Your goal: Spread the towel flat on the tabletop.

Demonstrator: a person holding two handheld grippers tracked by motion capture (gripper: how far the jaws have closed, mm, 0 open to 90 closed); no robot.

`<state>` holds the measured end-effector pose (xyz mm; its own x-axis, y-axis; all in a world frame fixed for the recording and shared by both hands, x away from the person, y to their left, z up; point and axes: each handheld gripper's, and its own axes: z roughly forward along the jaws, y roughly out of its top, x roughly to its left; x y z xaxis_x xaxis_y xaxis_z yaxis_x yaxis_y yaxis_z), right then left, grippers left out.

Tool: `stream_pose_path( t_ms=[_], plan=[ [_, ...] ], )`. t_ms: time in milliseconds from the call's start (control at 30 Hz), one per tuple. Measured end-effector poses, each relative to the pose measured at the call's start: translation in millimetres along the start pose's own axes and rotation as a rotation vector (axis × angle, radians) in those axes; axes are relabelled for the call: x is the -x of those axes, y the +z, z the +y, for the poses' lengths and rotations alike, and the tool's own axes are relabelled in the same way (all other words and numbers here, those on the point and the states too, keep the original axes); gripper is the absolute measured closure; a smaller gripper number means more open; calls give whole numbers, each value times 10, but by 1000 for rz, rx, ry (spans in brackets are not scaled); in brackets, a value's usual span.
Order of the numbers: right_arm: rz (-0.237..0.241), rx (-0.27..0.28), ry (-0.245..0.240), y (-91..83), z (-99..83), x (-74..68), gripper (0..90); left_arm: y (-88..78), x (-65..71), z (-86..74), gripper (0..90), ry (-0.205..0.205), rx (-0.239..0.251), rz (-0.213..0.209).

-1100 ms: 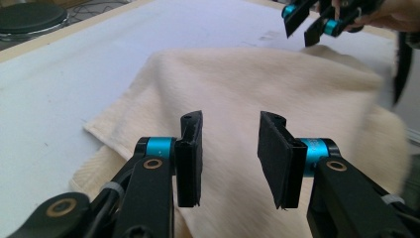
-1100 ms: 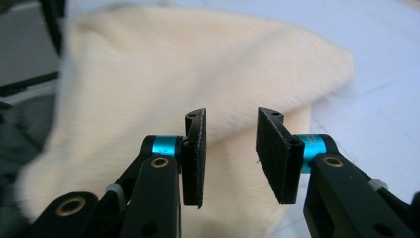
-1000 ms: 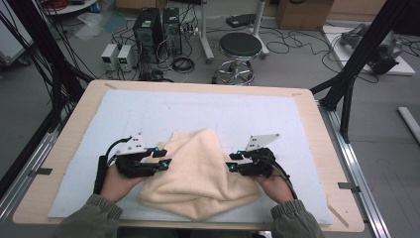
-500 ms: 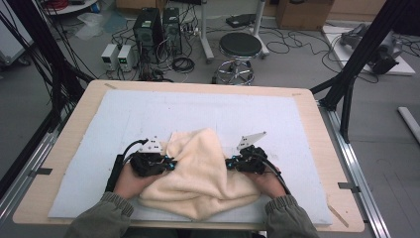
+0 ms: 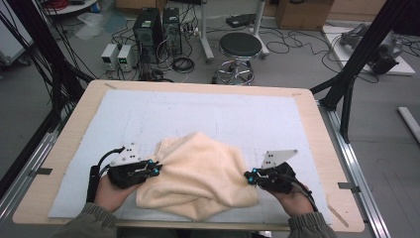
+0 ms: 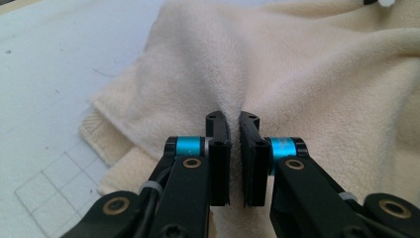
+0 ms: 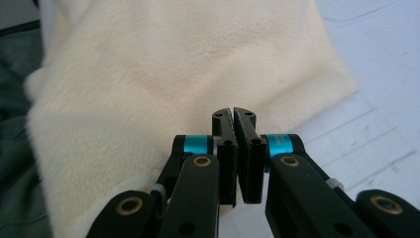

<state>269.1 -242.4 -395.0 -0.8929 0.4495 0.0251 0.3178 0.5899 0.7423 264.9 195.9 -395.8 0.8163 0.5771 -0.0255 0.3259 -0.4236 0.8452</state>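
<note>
Left tool [image 5: 153, 170] is pinched on the left edge of the cream towel [image 5: 198, 173]; in the left gripper view [image 6: 234, 123] its jaws stand nearly together with a fold of pile drawn into the narrow gap. They have just been closing, with cloth between them. Right tool [image 5: 249, 175] is at the towel's right edge; in the right gripper view [image 7: 234, 116] the jaws meet at the tips over the hem, also just closed, and whether cloth is actually caught there is hard to tell.

Both hands come in from the near edge of the worktop [image 5: 59, 163], sleeves low, each tool lying roughly level and pointing inward toward the other. Left hand [image 5: 111, 191] is wrapped under its tool body; right hand [image 5: 292, 198] likewise.

The towel lies crumpled in a heap on the pale mat [image 5: 198, 119], at the near middle, between the two tools. Beyond the worktop, a round stool [image 5: 240, 45] stands on the floor.
</note>
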Motion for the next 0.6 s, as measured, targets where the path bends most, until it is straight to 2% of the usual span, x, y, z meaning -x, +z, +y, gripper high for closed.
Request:
stream_pose_path(
  t_ms=[67,133,200,300,400,500,600],
  plan=[
    [4,5,-1,-67,-55,-103,882,-71,72,-57,838,8,-10,-6],
    [32,17,18,-105,-109,-183,882,-124,135,-118,838,9,-23,-29],
    [59,9,14,-98,-134,-234,872,-148,181,-171,831,12,-44,-60],
    [77,48,11,-116,-75,-241,776,-186,180,-189,740,6,-34,-76],
    [49,84,10,-113,32,-136,705,-218,118,-138,653,-7,10,-55],
    [6,68,27,-5,88,42,640,-175,4,-53,611,-25,57,-21],
    [-18,44,87,179,49,248,575,-54,-101,8,585,-26,64,-17]
  ],
)
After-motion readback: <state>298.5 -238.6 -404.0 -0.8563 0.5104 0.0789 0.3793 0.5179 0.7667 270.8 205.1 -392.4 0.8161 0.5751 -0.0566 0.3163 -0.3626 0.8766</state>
